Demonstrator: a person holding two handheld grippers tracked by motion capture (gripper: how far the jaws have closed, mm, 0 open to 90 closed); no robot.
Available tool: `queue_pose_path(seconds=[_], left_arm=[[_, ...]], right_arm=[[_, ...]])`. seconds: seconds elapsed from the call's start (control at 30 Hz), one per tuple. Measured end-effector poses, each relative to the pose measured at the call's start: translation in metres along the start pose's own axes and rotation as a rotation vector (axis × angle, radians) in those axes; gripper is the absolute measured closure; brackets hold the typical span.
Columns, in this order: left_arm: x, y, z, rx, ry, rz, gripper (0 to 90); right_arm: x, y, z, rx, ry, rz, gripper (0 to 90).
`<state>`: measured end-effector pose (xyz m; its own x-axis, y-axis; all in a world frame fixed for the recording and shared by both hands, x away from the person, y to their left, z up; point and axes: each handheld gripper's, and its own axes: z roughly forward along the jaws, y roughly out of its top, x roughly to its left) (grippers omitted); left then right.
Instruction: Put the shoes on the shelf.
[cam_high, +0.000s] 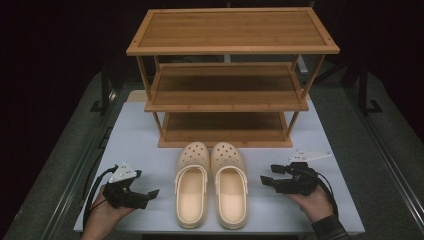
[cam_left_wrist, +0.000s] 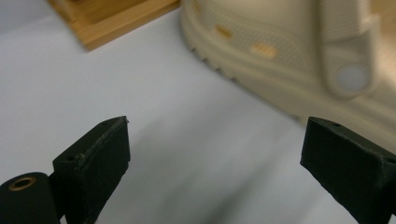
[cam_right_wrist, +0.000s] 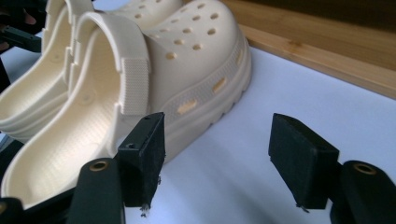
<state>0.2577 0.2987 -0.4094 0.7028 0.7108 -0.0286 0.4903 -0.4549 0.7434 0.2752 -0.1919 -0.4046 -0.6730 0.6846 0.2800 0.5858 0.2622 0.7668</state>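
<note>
Flanking a pair of cream clogs, the left gripper (cam_high: 150, 194) and right gripper (cam_high: 264, 180) point inward with jaws apart, nothing between them. Left clog (cam_high: 192, 182) and right clog (cam_high: 229, 182) lie side by side on the white table (cam_high: 135, 140), toes toward the wooden rack (cam_high: 230, 75). Its shelves stand bare; each gripper sits just beside its nearer clog.

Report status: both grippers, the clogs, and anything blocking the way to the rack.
Left gripper open, empty. Right gripper open, empty. Cream clogs paired on white table, toes toward bamboo shoe rack. Nothing between.
</note>
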Motion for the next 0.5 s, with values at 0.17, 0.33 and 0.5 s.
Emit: queue_pose_path(seconds=[0.17, 0.33, 0.5], left_arm=[[-0.009, 0.013, 0.0, -0.027, -0.042, 0.015, 7.6], [-0.019, 0.027, 0.005, -0.04, -0.063, 0.037, 7.6], [-0.027, 0.035, 0.011, -0.046, -0.07, 0.046, 7.6]], right_arm=[[0.006, 0.003, 0.001, -0.025, 0.01, 0.003, 34.1], [0.013, 0.008, 0.006, -0.028, 0.02, -0.011, 31.4], [0.02, 0.014, 0.012, -0.024, 0.037, -0.028, 31.2]])
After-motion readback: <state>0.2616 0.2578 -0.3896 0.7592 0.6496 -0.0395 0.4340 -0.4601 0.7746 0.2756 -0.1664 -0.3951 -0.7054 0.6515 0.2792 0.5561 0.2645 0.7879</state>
